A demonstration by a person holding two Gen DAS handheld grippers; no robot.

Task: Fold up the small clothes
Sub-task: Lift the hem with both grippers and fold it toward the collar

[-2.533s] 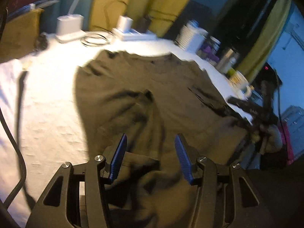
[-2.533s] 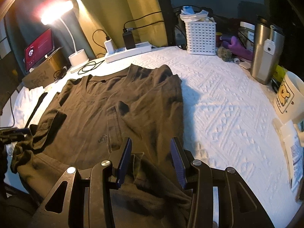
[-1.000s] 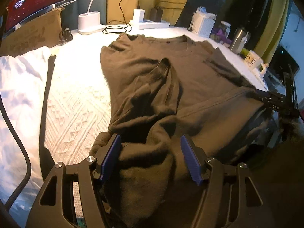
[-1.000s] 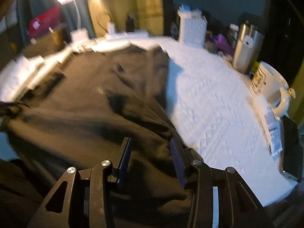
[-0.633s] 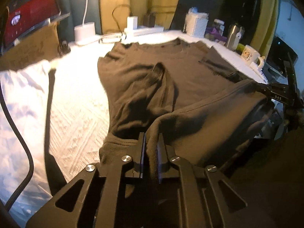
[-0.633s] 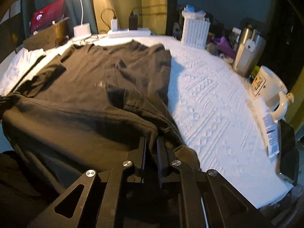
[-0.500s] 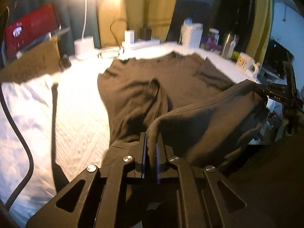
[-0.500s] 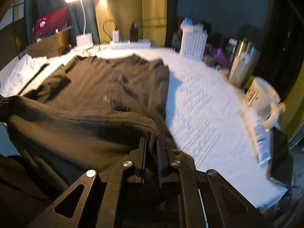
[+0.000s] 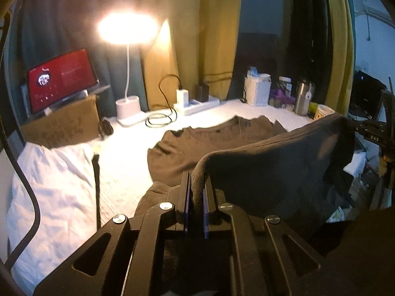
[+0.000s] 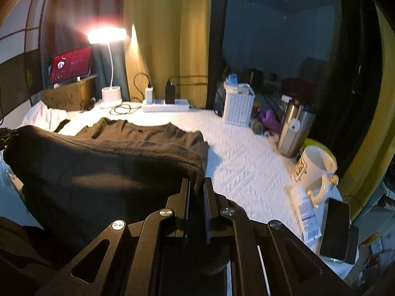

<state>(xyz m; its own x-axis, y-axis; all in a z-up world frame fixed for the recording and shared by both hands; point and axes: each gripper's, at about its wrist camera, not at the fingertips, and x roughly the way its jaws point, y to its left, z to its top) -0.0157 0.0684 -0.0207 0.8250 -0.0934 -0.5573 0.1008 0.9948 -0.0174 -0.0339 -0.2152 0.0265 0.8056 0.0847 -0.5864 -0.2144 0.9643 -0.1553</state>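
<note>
Garment: a dark brown cotton T-shirt (image 9: 271, 162), its collar end lying flat on the counter, its hem end raised clear of the surface.
Left gripper (image 9: 196, 197): black two-finger tool with blue pads, jaws clamped narrow on one corner of the lifted hem.
Right gripper (image 10: 196, 198): the same build, jaws pinched tight on the opposite hem corner.
Hem: stretched as a sagging band between the two grippers.
Counter (image 10: 246, 162): covered with a white textured cloth.
Behind the shirt: a lit white desk lamp (image 9: 128, 103), a white power strip (image 10: 165, 106), a white slotted basket (image 10: 238, 107).
Right edge: a steel tumbler (image 10: 295, 133), a cream mug (image 10: 316, 170).
</note>
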